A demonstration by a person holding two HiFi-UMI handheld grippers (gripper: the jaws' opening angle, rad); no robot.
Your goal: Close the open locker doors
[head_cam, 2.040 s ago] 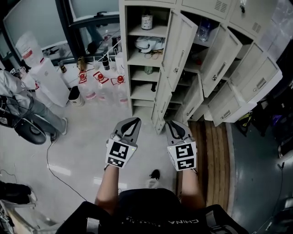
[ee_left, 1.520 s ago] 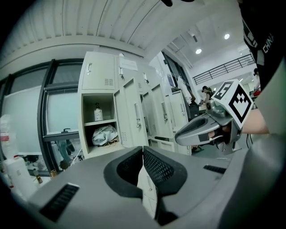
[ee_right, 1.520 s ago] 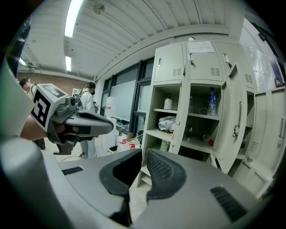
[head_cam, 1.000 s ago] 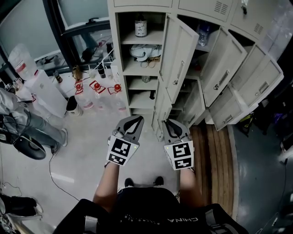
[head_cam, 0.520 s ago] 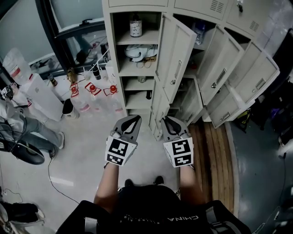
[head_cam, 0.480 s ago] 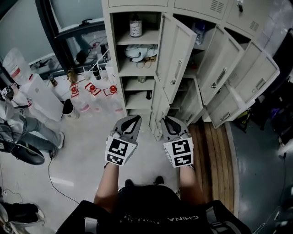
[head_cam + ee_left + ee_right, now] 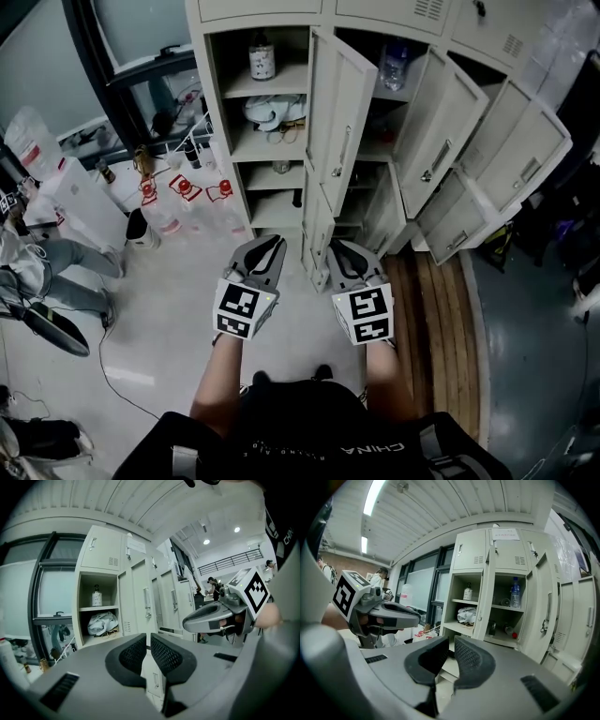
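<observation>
A beige locker bank (image 7: 217, 122) stands ahead with several doors swung open. The nearest tall door (image 7: 336, 122) juts toward me; more open doors (image 7: 441, 131) fan out to the right, and low ones (image 7: 459, 225) hang open near the floor. The leftmost column shows shelves with a bottle (image 7: 262, 58) and a white bundle (image 7: 272, 109). My left gripper (image 7: 270, 246) and right gripper (image 7: 337, 249) are held side by side in front of the lockers, both shut and empty, touching nothing. The left gripper view shows its own pads together (image 7: 148, 641); in the right gripper view the pads (image 7: 451, 645) also meet.
Water jugs with red caps (image 7: 183, 192) and white bags (image 7: 75, 197) stand on the floor at the left. A person (image 7: 37, 272) is at the far left, with a cable (image 7: 103, 356) across the floor. A wooden step (image 7: 436, 319) runs along the lockers at the right.
The lockers have drifted left and nearer in the head view as the person steps toward them. Both grippers keep their shut, side-by-side pose.
</observation>
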